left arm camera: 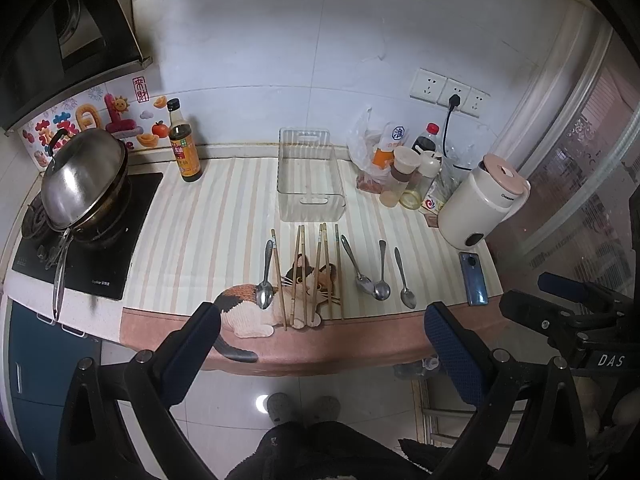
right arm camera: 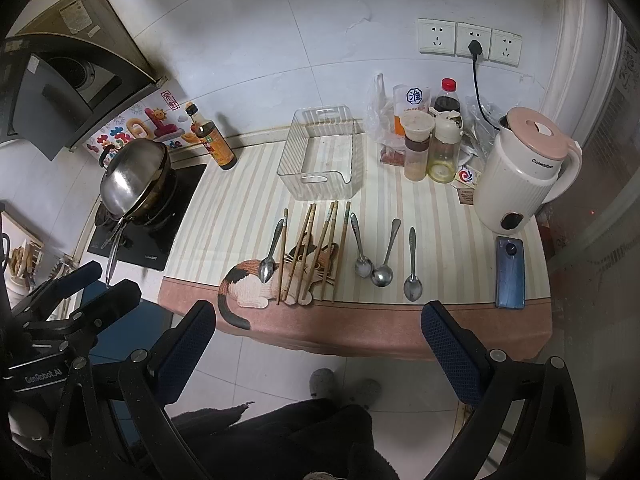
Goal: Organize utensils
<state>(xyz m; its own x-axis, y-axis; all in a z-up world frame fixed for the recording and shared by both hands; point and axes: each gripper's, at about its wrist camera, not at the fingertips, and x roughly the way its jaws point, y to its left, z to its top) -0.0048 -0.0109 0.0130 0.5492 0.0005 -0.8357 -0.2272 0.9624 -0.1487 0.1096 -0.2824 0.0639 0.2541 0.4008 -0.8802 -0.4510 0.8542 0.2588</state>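
Several wooden chopsticks lie side by side on the striped counter mat, over a cat picture. One spoon lies left of them. Three more spoons lie to their right. An empty clear plastic bin stands behind the utensils. My left gripper is open and empty, held in front of the counter edge. My right gripper is open and empty, also short of the counter edge. Each gripper shows at the side of the other's view.
A lidded wok sits on the stove at left. A sauce bottle stands by the wall. Condiment jars and bags, a white kettle and a blue phone stand at right. The counter mat ends at a pink front edge.
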